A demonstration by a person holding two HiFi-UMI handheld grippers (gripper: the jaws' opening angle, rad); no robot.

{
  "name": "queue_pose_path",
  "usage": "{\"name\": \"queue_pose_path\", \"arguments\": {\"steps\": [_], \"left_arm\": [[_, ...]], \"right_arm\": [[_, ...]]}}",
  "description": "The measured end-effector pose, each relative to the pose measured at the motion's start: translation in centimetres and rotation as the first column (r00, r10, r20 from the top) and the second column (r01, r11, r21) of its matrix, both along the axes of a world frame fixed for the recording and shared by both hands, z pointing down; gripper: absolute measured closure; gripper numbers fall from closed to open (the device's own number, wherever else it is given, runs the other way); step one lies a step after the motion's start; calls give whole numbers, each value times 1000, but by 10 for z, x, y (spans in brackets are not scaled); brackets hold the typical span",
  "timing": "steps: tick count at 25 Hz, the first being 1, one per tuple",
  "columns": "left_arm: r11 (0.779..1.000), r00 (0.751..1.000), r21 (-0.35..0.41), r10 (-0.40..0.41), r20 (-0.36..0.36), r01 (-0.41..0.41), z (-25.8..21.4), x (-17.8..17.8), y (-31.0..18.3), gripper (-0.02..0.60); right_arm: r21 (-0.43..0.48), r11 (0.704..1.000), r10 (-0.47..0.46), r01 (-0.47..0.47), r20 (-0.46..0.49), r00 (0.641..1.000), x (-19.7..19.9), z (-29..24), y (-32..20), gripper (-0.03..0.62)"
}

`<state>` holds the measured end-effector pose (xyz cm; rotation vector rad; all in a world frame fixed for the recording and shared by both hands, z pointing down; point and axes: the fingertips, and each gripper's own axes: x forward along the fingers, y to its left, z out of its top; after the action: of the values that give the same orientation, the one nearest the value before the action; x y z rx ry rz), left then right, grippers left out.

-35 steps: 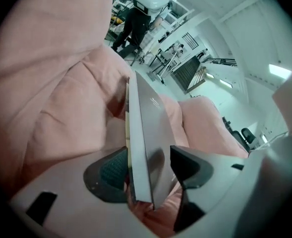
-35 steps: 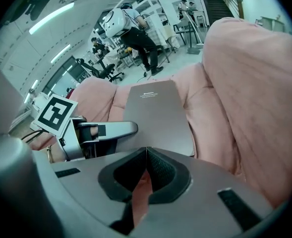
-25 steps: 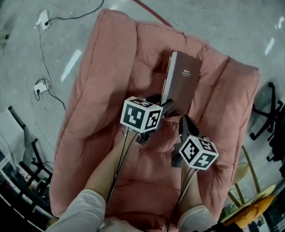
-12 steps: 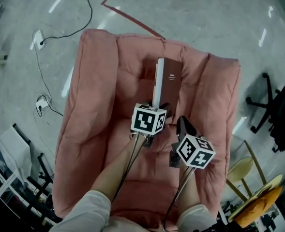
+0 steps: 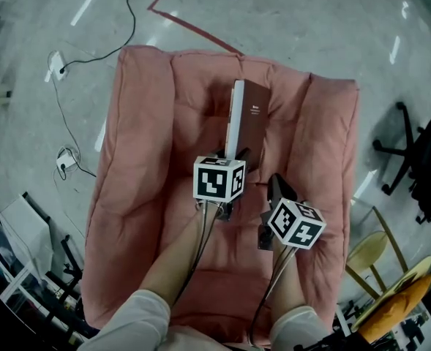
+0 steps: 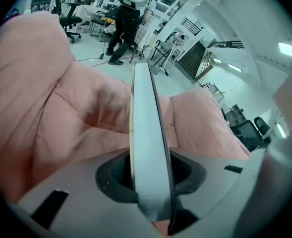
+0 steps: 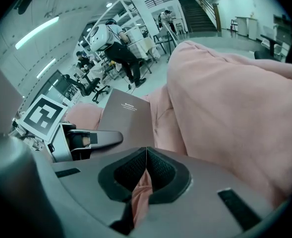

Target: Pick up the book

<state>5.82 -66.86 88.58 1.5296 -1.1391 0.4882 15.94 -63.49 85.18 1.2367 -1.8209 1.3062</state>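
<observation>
A brown-covered book [image 5: 250, 120] stands on its edge against the back cushion of a pink padded armchair [image 5: 142, 159]. My left gripper [image 5: 235, 156] is at the book's lower end. In the left gripper view the white page edge of the book [image 6: 145, 108] runs straight between the jaws, and the left gripper [image 6: 148, 157] has just been closing and is shut on it. My right gripper [image 5: 276, 186] hovers over the seat to the right of the book, apart from it. In its own view the book [image 7: 127, 117] shows at left, and the right gripper [image 7: 146, 155] is shut with nothing held.
Cables and power strips [image 5: 60, 63] lie on the floor to the left, and a red tape line [image 5: 192, 22] crosses the floor beyond the armchair. An office chair [image 5: 414, 159] stands at right and a yellow-topped stool [image 5: 389, 298] at bottom right. People [image 6: 128, 19] stand far off.
The book has turned from showing its broad cover to standing nearly edge-on. The left jaws have closed on it. Both grippers have shifted slightly towards the chair's back.
</observation>
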Motion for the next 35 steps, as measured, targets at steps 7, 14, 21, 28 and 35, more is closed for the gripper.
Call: {"name": "queue_pose_path", "arguments": {"steps": [7,14,21,28,35], "left_arm": [[999,998,43,6,68,-8,-31,-21,9,442],[997,990,81,-24,141,13,-80,-53,35,442],[985,985,169,-66,160,39,-158,-76,55,442],[941,983,337,-46,177,-16,-268,-89,58,442],[882,977,461,-7,215,-96,-373,-80,92,442]], "right_arm": [[21,1000,-12,12,-7,1000,-10,-20,2,565],[55,997,-47,48,-17,999,-26,-59,8,565],[120,992,-40,41,-9,999,-36,-123,21,565],[272,962,-9,-3,41,999,-56,-227,21,565],[412,911,19,-18,3,1000,-43,-342,46,565]]}}
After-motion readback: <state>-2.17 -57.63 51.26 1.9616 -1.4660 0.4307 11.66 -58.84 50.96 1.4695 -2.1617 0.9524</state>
